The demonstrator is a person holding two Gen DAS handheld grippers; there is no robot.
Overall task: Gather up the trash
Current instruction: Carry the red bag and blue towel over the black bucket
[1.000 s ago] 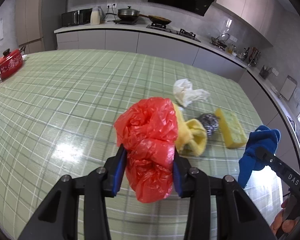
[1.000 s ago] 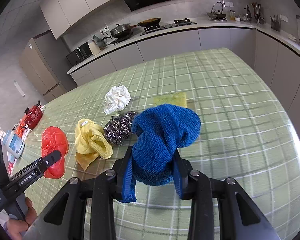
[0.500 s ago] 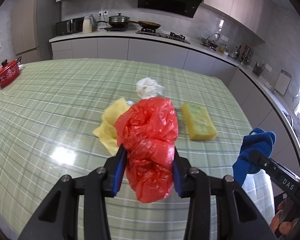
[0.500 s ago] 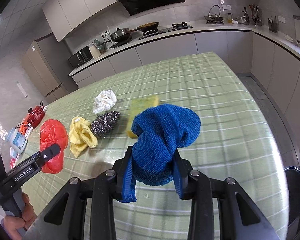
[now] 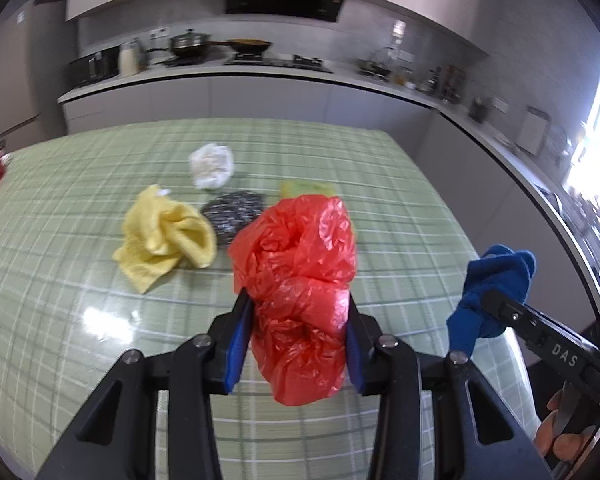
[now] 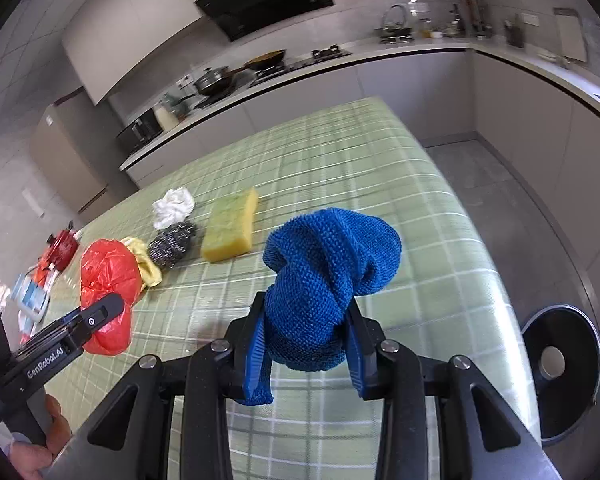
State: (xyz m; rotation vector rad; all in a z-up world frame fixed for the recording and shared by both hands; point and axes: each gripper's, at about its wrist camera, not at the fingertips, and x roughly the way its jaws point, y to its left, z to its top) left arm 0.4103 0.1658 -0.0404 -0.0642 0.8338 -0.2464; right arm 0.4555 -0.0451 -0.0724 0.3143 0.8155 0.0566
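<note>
Here, on the far left of my right wrist view, a small red lidded pot [image 6: 62, 243] sits near the edge of the green checked tablecloth [image 6: 380, 184]. Next along, my left gripper [image 5: 296, 342] is clamped on a crumpled red plastic bag [image 5: 298, 280], blue pads pressed into both sides of it, the bag held up off the cloth. Lying on the table behind it are a bunched yellow cloth [image 5: 162, 238], then a grey steel-wool scourer [image 5: 234, 212] just beside the cloth, with a wad of white paper [image 5: 212, 165] farther back near the scourer. A yellow-green rectangular sponge [image 6: 231, 232] lies flat to the right of the scourer, close to it but apart. Further right, my right gripper [image 6: 306, 350] is closed tight on a knotted blue knitted cloth [image 6: 332, 276], which bulges above the jaws and hangs a strip below the left pad. Down at the right, past the table edge, a round black bin lid with a centre hole [image 6: 560, 356] stands on the grey floor.
</note>
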